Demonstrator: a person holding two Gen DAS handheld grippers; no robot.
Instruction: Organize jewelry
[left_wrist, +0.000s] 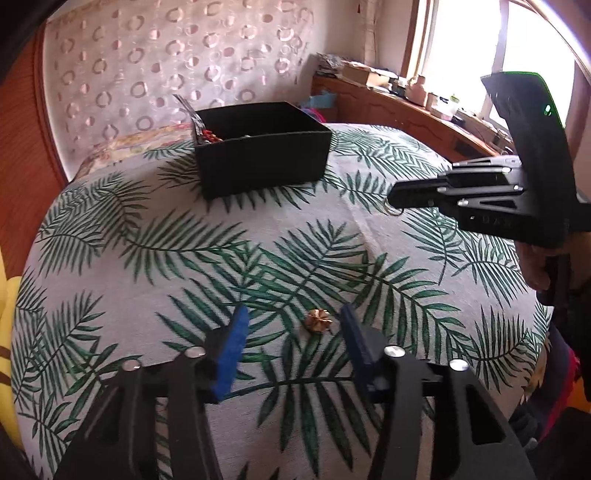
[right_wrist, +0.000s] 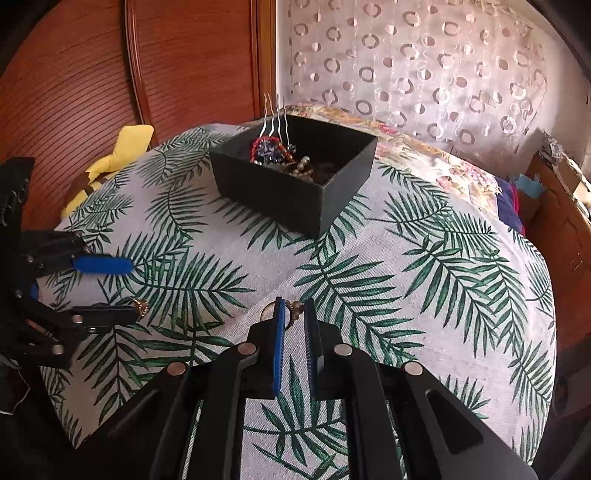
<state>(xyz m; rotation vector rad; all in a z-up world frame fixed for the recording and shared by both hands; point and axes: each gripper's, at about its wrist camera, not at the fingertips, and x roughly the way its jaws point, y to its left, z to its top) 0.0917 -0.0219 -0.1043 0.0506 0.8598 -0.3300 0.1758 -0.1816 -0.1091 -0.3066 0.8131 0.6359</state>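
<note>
- Nearest us, well short of the black box, the left gripper has its fingers half wide, one on each side of a small gold flower piece lying on the leaf-print cloth. Neither pad touches it.
- The piece sits closer to the finger on the window side than to the other. We judge that a closing squeeze could nudge it sideways or flip it out instead of pinching it.
- The cloth is soft and creased here, so fingers that press low could catch fabric along with the piece.
- Closer to the box, though still apart from it, the right gripper has its fingers narrow, clamped on a gold hoop with a beaded knob.
- The hoop pokes out beside the tips and hangs below them in the left wrist view. Such a shallow hold could let it slip on the way to the box.
- Farthest, the box stands on the cloth, already holding wavy silver hairpins, a red and blue beaded piece and some pearls.
- The hairpins stick up above the rim, and a low carry could snag them.
- We cannot make out the box floor, what exactly the gold flower piece is, or how much of the hoop the pads cover. The left view hides most of the box contents behind its near wall.
</note>
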